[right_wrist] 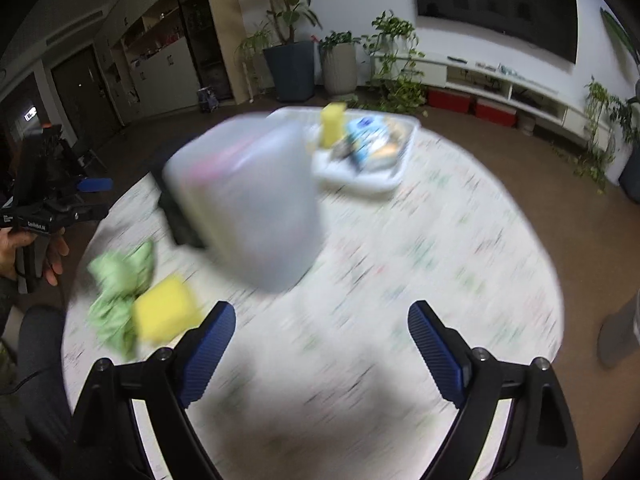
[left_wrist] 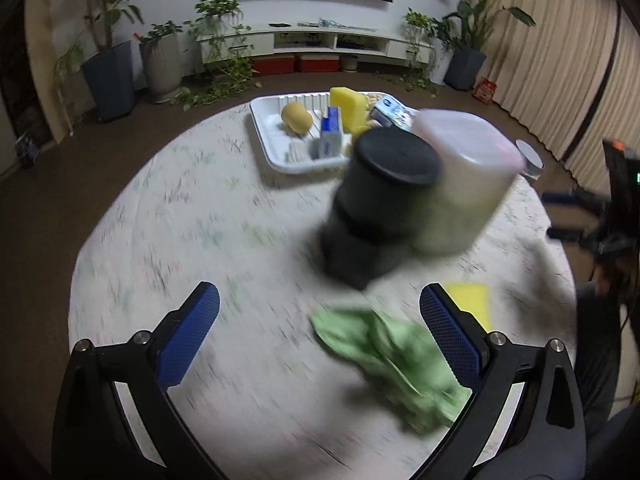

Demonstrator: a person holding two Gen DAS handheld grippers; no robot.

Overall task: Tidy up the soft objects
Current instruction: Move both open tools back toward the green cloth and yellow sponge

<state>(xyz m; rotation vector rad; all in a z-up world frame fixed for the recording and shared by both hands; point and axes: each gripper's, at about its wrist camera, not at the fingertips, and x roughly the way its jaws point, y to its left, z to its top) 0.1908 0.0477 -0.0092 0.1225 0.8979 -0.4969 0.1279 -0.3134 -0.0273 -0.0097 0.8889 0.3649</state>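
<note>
My left tongs (left_wrist: 320, 324) gape empty over the crumpled green cloth (left_wrist: 384, 360), lying right of centre; right tongs (right_wrist: 322, 340), equally wide and empty, sit farther off.

The picture is blurry. The right gripper (right_wrist: 322, 340) is wide open above the round tabletop (right_wrist: 460, 248) and holds nothing. A big see-through tub (right_wrist: 248, 200) stands in the middle, with a dark box (right_wrist: 180, 220) behind it. A green cloth (right_wrist: 116, 288) lies at the left, touching a yellow sponge (right_wrist: 166, 314). Farther back, a white tray (right_wrist: 360, 180) holds 1 more yellow sponge (right_wrist: 332, 125) and some packets. The left gripper (right_wrist: 86, 200) is at the left edge.
</note>
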